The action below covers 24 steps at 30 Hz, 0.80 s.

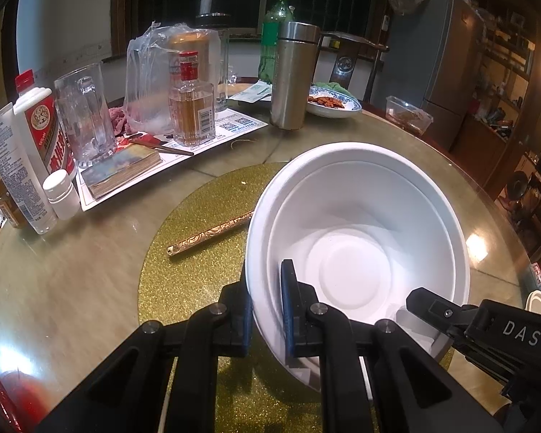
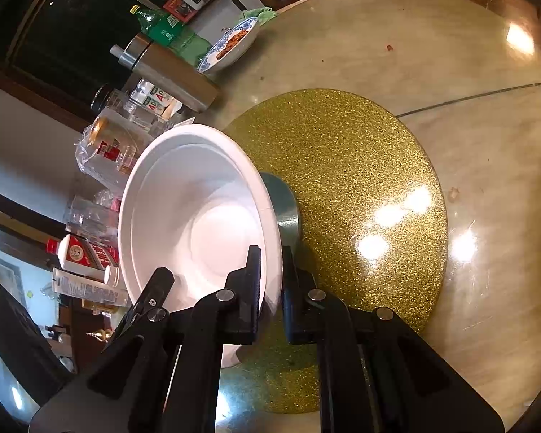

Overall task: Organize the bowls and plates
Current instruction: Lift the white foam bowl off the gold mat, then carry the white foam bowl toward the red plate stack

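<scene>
**Two grippers clamp opposite sides of the white bowl stack**

The left gripper [image 1: 268, 310] is closed on the near rim of the white bowls [image 1: 360, 238] — one finger inside the bowl, the other outside against the wall. These look like two bowls nested, since a second rim line runs just inside the outer one. The right gripper [image 2: 272, 288] pinches the rim at another spot, again with one finger on each side of the wall; in the left wrist view its black body enters from the right edge, and in the right wrist view the left gripper's finger shows at the bowl's lower left.

The white bowls sit over the glittery gold disc [image 1: 198, 252] at the middle of the round glass-topped table [image 1: 72, 270], tilted rather than flat (whether the base touches the disc cannot be told). A grey metal piece [image 2: 286, 202] shows just behind the stack in the right wrist view.

On the disc, just left of the bowls, lies a patterned gold stick [image 1: 209, 234]. Farther back stand a steel flask [image 1: 294, 75], a green bottle [image 1: 274, 36], a liquor bottle [image 1: 191, 108], a glass mug [image 1: 84, 115] and a blue-patterned dish of food [image 1: 333, 103].
</scene>
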### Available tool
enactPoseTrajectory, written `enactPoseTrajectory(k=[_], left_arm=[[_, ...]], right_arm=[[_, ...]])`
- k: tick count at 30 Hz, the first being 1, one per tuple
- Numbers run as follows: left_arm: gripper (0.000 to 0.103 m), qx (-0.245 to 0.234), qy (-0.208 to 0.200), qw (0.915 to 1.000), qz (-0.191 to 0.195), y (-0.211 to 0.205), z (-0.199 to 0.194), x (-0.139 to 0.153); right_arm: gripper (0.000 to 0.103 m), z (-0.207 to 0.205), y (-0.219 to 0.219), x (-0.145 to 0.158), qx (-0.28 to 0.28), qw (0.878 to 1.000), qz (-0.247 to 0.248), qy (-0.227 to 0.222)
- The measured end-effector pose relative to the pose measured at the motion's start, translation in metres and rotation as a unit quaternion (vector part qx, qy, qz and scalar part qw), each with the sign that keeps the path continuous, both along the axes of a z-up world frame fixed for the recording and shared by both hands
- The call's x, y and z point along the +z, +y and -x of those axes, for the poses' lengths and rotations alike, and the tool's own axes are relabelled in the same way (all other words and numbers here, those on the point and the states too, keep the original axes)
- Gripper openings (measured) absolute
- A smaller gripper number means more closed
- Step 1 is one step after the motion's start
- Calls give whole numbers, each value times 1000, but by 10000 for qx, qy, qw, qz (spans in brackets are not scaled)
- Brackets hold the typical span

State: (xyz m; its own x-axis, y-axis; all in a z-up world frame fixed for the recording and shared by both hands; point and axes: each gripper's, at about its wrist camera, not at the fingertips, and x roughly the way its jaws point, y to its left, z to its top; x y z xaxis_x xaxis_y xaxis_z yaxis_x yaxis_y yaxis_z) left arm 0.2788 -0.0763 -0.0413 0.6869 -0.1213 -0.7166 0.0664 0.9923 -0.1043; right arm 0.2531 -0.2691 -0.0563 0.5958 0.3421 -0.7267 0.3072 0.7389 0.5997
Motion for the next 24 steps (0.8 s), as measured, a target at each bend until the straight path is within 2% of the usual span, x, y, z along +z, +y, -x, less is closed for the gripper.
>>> enactPoseTrajectory(k=[7, 11, 13, 17, 21, 24], left_arm=[[12, 29, -94, 9999, -47, -1, 0, 10], [12, -37, -133, 9999, -35, -5, 7, 18], [11, -126, -168, 9996, -179, -13, 15, 24], [10, -279, -106, 9993, -235, -17, 29, 30], [10, -274, -243, 9986, -381, -15, 50, 42], [11, -283, -256, 9986, -353, -10, 66, 49]], right_arm=[[10, 3, 0, 16, -30, 9999, 134, -99], [10, 20, -2, 19, -26, 9997, 224, -78], [10, 30, -8, 20, -70, 9998, 196, -61], [10, 47, -14, 27, -65, 9999, 81, -115], [10, 66, -9, 38, 4, 9997, 87, -208], [10, 83, -4, 47, 22, 9996, 86, -278]])
